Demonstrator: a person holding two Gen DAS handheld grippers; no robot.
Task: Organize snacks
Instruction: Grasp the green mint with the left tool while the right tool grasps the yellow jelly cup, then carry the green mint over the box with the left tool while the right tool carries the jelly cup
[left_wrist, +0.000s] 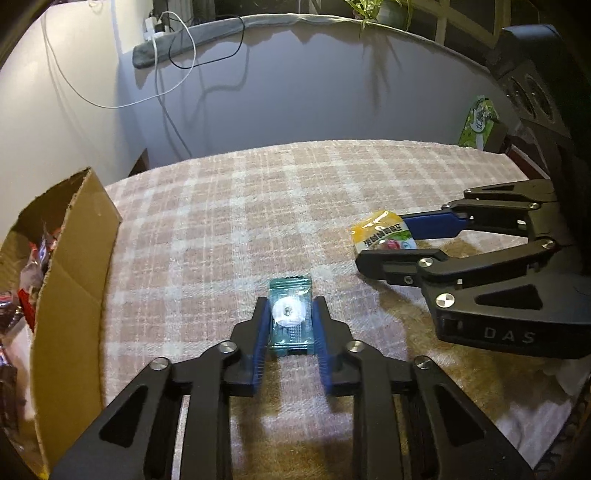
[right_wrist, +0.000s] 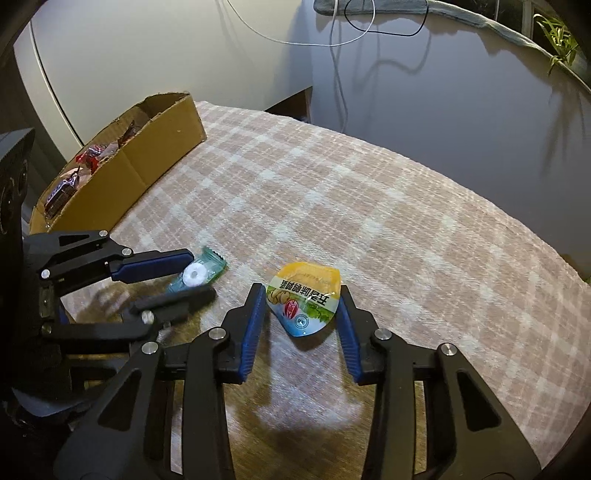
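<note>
Plaid cloth (left_wrist: 258, 206) lies under us; cardboard box (right_wrist: 147, 162) sits left. Our left gripper (left_wrist: 290, 325) clamps the mint packet (left_wrist: 290, 314), our right gripper (right_wrist: 303, 306) the yellow pouch (right_wrist: 304, 295).

On the bench (left_wrist: 295, 206) the mint packet (left_wrist: 290, 317) lies between the left claw's (left_wrist: 290, 334) fingers, near the middle. To its right, the jelly cup (right_wrist: 304, 299) lies between the right claw's (right_wrist: 303, 317) fingers. The cardboard box (right_wrist: 147, 162) stands at the far left, snacks inside.
</note>
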